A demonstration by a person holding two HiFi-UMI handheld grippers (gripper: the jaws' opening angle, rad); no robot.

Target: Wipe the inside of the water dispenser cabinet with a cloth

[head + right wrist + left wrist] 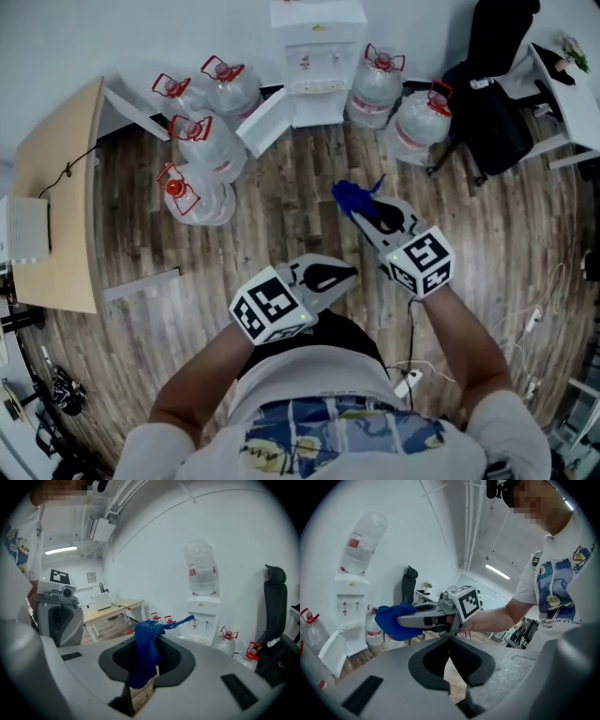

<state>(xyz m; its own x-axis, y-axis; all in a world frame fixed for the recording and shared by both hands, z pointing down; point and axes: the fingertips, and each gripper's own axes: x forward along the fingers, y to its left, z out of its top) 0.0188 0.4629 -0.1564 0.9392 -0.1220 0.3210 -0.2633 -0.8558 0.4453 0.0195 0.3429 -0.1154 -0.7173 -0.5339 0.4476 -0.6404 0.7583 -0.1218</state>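
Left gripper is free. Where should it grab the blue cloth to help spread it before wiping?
Grip the loose bunch of the blue cloth that sticks out past the fingers of the right gripper, coming in from its left side. The cloth's middle is pinched there, while this wad and its thin tail stand clear. The left gripper is shut and must open first.

I read no words: the bottle's red label (193,569) and the shirt print (556,619) were too small, and the cube (427,260) on the right gripper (352,197) bore only marker patterns.

Blue cloth (146,653) bunched, clamped in right tool (366,210), white water dispenser (317,56) at wall, cabinet door (265,122) swung open.
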